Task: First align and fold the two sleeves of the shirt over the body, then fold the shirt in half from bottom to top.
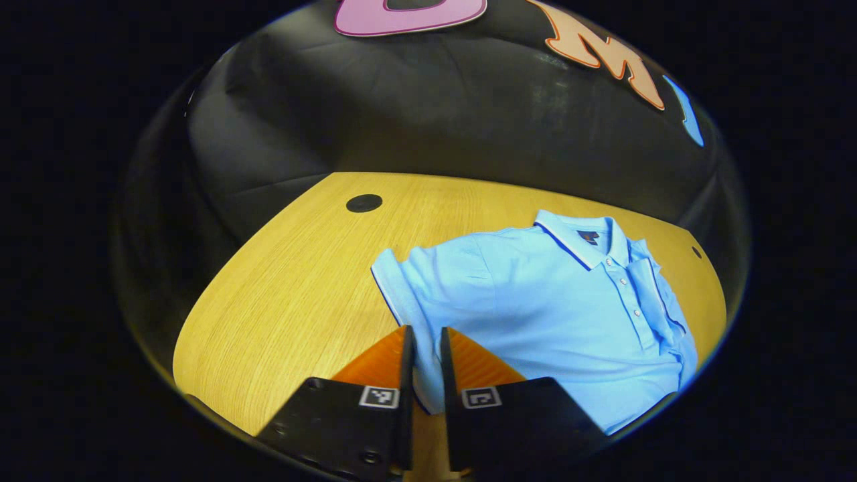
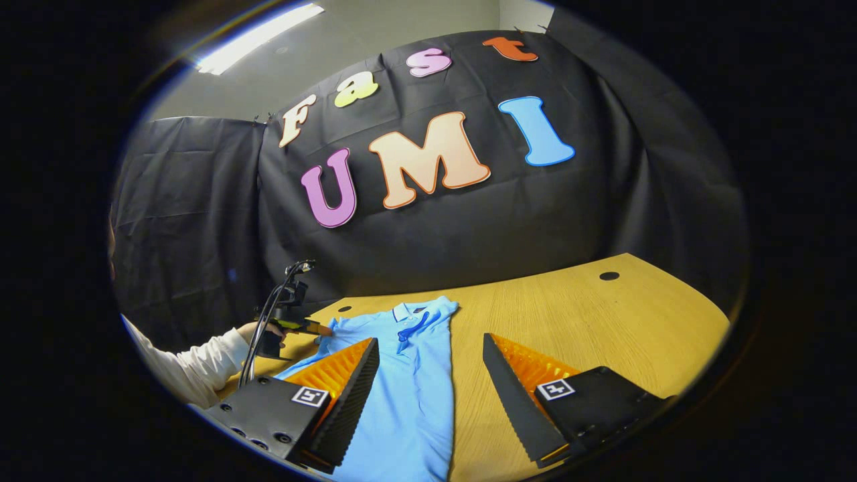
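Nearest in the left gripper view, left gripper (image 1: 424, 361) with fingers nearly pressed together, a thin strip of light blue fabric caught between them; apparently pinching the side edge of the shirt (image 1: 556, 314) just below its sleeve (image 1: 402, 281), though full contact on both sides hard to confirm. Beyond, shirt lying face up and flat on the wooden table (image 1: 294, 288), collar toward the far edge, buttons done up. That sleeve spread out to the side, not yet folded over the body. In the right gripper view, right gripper (image 2: 428, 395) spread wide, holding nothing, hovering above the near part of the table with the shirt's right side below. On that side the shirt edge looks straight, with what seems to be the sleeve already turned in over the body. Farther off, a white-sleeved hand (image 2: 258, 329) holding the other gripper low at the shirt's far sleeve. Judged stage: one sleeve probably folded, second sleeve being taken up, bottom-to-top fold not begun.
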Tool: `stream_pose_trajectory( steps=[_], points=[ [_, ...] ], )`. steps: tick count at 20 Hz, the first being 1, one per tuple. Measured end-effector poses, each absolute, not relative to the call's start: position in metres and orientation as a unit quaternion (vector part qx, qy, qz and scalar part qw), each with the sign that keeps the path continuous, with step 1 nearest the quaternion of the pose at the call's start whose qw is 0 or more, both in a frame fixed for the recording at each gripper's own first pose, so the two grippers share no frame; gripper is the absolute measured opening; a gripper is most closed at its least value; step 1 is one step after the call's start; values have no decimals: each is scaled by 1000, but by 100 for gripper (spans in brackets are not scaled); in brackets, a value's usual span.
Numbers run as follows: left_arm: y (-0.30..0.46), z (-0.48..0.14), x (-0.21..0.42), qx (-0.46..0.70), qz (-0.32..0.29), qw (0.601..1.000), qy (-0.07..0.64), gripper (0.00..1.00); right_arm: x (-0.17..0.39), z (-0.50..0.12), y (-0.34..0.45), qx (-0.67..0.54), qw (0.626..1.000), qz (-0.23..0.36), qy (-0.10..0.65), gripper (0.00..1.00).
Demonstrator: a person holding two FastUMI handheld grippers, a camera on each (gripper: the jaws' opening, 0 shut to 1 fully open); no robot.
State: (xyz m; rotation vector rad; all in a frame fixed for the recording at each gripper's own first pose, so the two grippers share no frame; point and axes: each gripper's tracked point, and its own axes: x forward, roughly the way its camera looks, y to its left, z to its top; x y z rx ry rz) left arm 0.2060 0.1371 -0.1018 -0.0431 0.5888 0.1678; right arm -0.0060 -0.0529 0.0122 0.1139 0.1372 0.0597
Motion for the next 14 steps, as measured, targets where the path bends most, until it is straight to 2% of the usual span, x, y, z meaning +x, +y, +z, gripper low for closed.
stream_pose_trajectory(
  steps=[2, 9, 10, 11, 14],
  points=[
    [137, -101, 205, -23, 95, 951, 292, 1, -8, 10, -53, 54, 995, 31, 72, 97],
    [116, -64, 210, -10, 80, 962, 261, 0, -4, -2, -51, 47, 994, 35, 88, 97],
    [109, -55, 211, -5, 74, 964, 257, 0, -4, -4, -51, 47, 994, 35, 90, 92],
    [100, -48, 214, -2, 66, 966, 251, 0, -3, -6, -52, 45, 994, 34, 92, 97],
    [62, -29, 221, 6, 35, 971, 237, 0, -3, -11, -51, 42, 994, 32, 98, 97]
  ],
)
